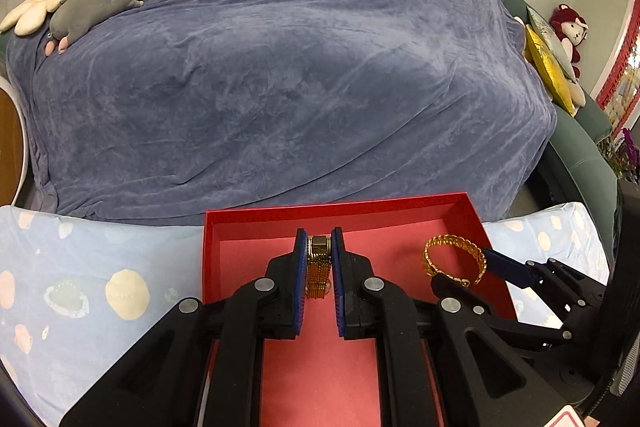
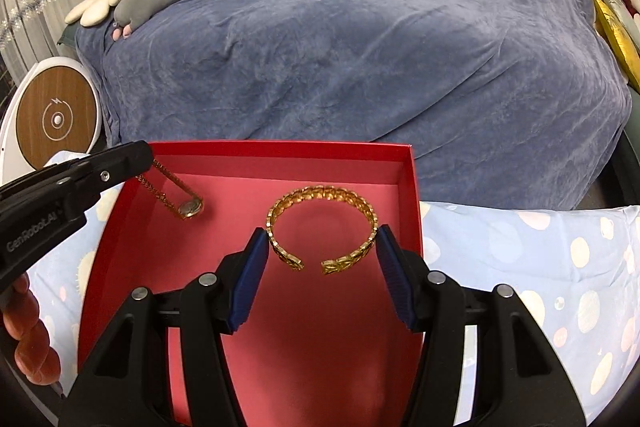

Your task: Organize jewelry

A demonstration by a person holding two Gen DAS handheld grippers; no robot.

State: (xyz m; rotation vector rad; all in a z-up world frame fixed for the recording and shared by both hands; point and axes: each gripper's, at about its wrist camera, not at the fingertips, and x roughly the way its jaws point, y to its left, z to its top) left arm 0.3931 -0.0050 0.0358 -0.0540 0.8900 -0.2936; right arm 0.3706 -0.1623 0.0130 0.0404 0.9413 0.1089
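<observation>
Red box [image 2: 412, 187] rim, gold bangle [image 2: 324, 227] inside

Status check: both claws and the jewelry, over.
Left claw shut on gold chain watch. Right claw shut on open gold cuff bracelet. Both over red cardboard box. Nothing in the way.

Counted: one red box [image 2: 280, 155], one gold cuff bracelet [image 2: 324, 223], one gold watch [image 2: 190, 207], two grippers [image 1: 319, 251] [image 2: 322, 247], one blue blanket [image 1: 280, 67], one grey plush toy [image 1: 96, 3].
</observation>
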